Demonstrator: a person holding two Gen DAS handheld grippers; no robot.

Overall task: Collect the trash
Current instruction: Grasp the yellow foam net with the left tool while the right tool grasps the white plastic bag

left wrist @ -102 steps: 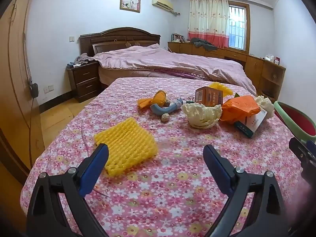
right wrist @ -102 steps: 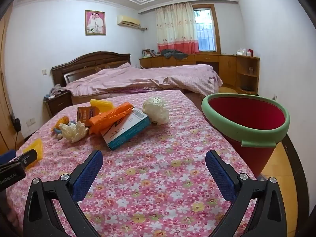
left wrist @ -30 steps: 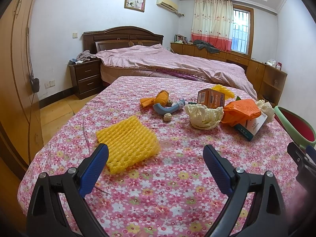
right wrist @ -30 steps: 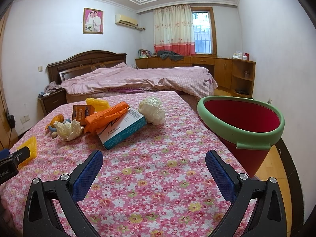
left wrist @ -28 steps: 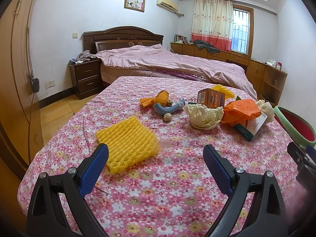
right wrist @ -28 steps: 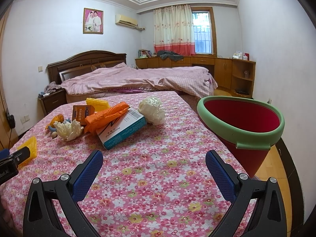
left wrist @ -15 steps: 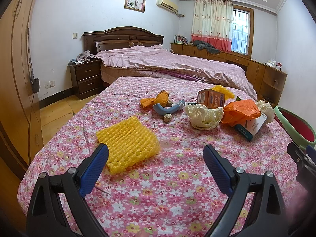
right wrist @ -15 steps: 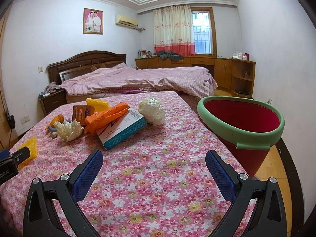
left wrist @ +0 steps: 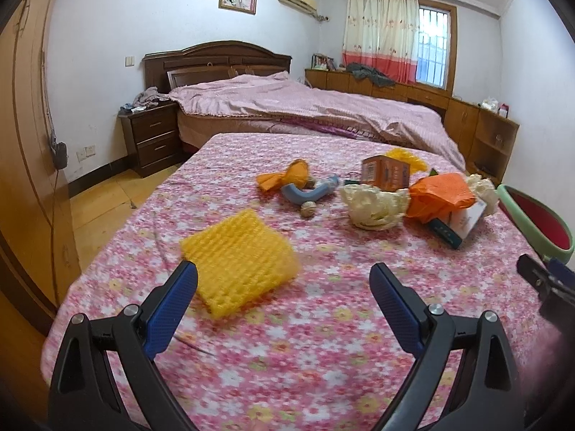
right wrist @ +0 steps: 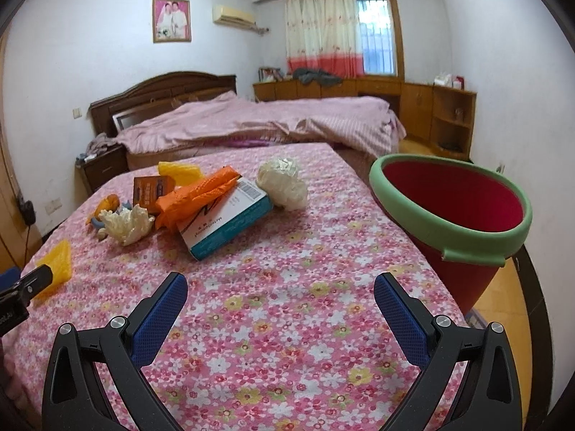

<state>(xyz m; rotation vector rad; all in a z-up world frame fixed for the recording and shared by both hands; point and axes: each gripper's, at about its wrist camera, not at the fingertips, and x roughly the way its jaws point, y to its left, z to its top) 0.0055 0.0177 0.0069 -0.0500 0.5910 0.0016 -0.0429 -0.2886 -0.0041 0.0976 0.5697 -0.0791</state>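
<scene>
Right, both grippers spread wide, nothing held. Yellow foam net point(left wrist: 239, 256) lies just ahead of left gripper point(left wrist: 284, 296), nearer its left finger, long axis prob. diagonal (blurry). Red bin point(right wrist: 454, 212) off to right gripper's point(right wrist: 280, 307) right.

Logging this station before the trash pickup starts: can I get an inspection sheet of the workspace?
Surface: floral cloth, flat.
Job's things: yellow foam net, orange bag, teal-edged box, white wrapper and other scraps lie loose on the cloth; red bin at its right edge, nothing seen inside.
Clutter: nothing seen apart from the trash.
Grippers: left gripper and right gripper both open, holding nothing.
Cables: a cord hangs on the wardrobe.
Surroundings: bed, nightstand, wall cabinets.
</scene>
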